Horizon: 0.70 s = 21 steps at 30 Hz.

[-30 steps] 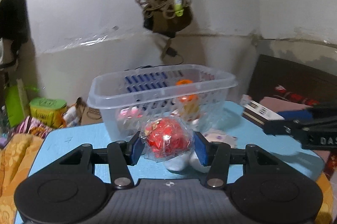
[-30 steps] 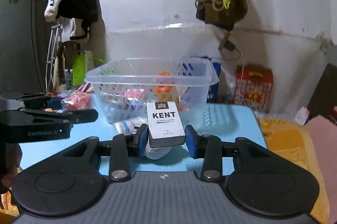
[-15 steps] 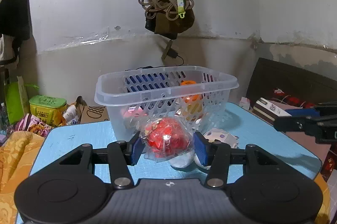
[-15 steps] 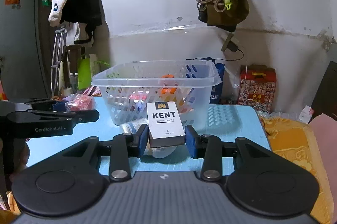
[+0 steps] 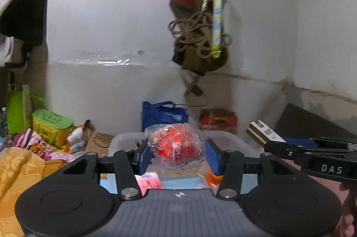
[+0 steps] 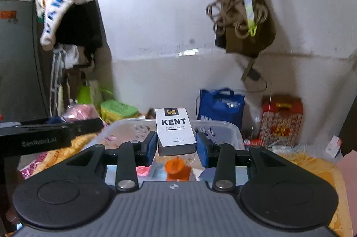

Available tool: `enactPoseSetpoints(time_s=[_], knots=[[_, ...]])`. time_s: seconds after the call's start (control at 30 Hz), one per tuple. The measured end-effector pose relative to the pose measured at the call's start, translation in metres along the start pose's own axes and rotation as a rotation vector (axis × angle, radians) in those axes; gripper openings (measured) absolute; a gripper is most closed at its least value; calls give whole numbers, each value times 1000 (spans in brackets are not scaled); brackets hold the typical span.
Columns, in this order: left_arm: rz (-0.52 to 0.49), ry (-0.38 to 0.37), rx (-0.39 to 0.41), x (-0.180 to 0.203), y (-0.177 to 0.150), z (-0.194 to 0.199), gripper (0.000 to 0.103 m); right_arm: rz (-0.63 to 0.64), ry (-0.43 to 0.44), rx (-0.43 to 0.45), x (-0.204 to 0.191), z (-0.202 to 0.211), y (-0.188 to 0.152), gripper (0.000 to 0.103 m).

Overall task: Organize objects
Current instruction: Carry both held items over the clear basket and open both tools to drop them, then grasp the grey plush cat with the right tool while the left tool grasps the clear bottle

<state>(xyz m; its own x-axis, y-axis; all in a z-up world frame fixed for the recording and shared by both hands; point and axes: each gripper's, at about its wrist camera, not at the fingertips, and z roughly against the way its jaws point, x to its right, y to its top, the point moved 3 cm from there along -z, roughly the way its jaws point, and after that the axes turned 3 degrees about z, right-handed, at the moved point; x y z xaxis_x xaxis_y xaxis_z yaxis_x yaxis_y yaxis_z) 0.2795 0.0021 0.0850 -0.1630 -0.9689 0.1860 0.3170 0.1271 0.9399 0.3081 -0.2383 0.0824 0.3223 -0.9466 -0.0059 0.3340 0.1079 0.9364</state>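
Right gripper (image 6: pixel 176 144) clamping KENT SUPER LIGHTS pack (image 6: pixel 175 131); left gripper (image 5: pixel 176 155) clenching red wrapped packet (image 5: pixel 176 145), both hovering over clear basket (image 6: pixel 232 132).

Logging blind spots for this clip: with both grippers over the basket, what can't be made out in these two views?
- Clear plastic basket: its floor and most contents sit behind both gripper bodies; only scraps show.
- Wrapped red item in the left gripper: crinkled film hides what it is.
- Kent cigarette pack in the right gripper: smallest print unreadable.
- Table: not visible in either view.
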Motion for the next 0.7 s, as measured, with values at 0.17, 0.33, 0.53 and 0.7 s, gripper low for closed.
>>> enactPoseSetpoints(time_s=[0.17, 0.33, 0.53, 0.7], knots=[[54, 57, -61, -10, -1, -45, 55, 24, -27, -66, 6, -46, -4, 44], [52, 121, -41, -18, -6, -56, 98, 31, -78, -14, 7, -35, -9, 103], [44, 73, -7, -15, -24, -3, 100, -175, 5, -5, 25, 29, -47, 103], [14, -34, -152, -2, -82, 5, 99, -308, 29, -143, 29, 39, -118, 103]])
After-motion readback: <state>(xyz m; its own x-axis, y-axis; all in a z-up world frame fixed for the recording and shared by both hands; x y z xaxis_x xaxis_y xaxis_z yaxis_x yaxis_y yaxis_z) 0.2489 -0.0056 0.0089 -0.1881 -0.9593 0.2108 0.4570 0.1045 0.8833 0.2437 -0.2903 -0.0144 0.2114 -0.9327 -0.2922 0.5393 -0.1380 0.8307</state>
